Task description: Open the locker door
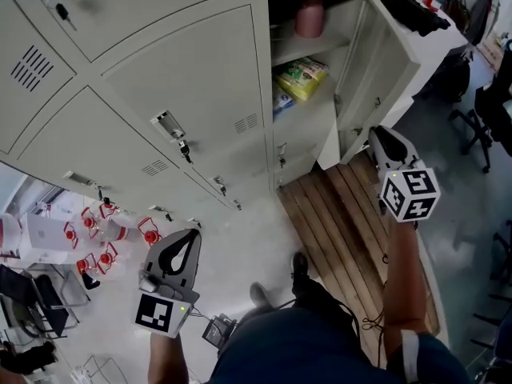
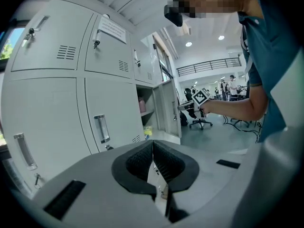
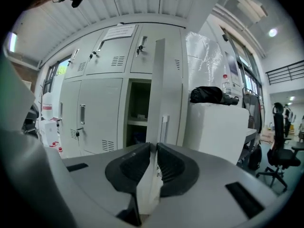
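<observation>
Pale grey steel, the locker door (image 1: pixel 386 54) stands swung wide at the far right, its long axis upright and its free edge facing us. Our right gripper (image 1: pixel 378 134), jaws a sliver apart on nothing, is nearer, just right of that edge. Our left gripper (image 1: pixel 190 238), jaws together and empty, hangs well apart, near left.

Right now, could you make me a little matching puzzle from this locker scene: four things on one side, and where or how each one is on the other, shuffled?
Things:
1. locker door
2. pink container
3. yellow-green packet
4. black bag

Place or state:
A. on top of the white cabinet
B. on the upper shelf
C. swung open
D. on the second shelf

Pairs: 1-C, 2-B, 3-D, 4-A.
</observation>
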A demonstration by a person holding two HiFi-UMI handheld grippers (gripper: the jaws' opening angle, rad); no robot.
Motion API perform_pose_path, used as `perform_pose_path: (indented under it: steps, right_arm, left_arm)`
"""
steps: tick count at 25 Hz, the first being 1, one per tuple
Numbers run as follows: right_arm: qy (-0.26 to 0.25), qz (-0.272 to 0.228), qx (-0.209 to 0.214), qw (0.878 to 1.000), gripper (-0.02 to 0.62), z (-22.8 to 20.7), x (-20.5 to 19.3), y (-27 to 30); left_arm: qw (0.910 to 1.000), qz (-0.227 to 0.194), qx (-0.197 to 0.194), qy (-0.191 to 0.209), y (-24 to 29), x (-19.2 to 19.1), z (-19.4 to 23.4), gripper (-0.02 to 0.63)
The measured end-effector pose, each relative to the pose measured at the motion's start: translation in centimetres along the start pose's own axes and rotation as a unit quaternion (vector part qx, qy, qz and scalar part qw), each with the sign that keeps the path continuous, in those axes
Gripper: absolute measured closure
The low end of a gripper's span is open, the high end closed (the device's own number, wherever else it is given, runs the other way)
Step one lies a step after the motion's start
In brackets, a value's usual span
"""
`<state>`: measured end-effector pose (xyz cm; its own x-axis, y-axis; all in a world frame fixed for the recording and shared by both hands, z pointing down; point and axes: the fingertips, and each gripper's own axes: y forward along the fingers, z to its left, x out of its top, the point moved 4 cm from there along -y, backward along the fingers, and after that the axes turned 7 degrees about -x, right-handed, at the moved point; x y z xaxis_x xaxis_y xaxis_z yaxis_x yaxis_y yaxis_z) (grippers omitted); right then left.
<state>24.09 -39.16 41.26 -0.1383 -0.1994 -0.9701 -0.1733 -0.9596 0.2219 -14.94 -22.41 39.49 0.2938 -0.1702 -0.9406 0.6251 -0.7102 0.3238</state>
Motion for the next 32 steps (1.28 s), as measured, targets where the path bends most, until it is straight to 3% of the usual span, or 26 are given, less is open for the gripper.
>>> perform_pose_path:
  steps: [9,14,21,32]
  right_arm:
    - [0.008,0.017,-0.065,0.998,0.532,-4.3,-1.0,-1.5]
    - [0.003,0.008,-0.075,0.997,0.551,-3.7,0.1,-3.7]
    - [0.004,-0.017,-0.04,0.999,0.551,0.3,2.5,-8.1]
    - [0.007,-0.071,0.083,0.994,0.551,10.7,8.0,-15.4]
  left_arm:
    - [0.9997,-0.006,-0.007,0.021,-1.2,0.7,0.2,0.588]
    - [0.9992,-0.024,0.007,0.03,-4.0,0.4,0.4,0.588]
    - [0.9978,-0.042,0.024,0.045,-7.8,-0.2,1.4,0.588]
    - [0.9947,-0.069,0.062,0.043,-14.4,-0.4,3.2,0.588]
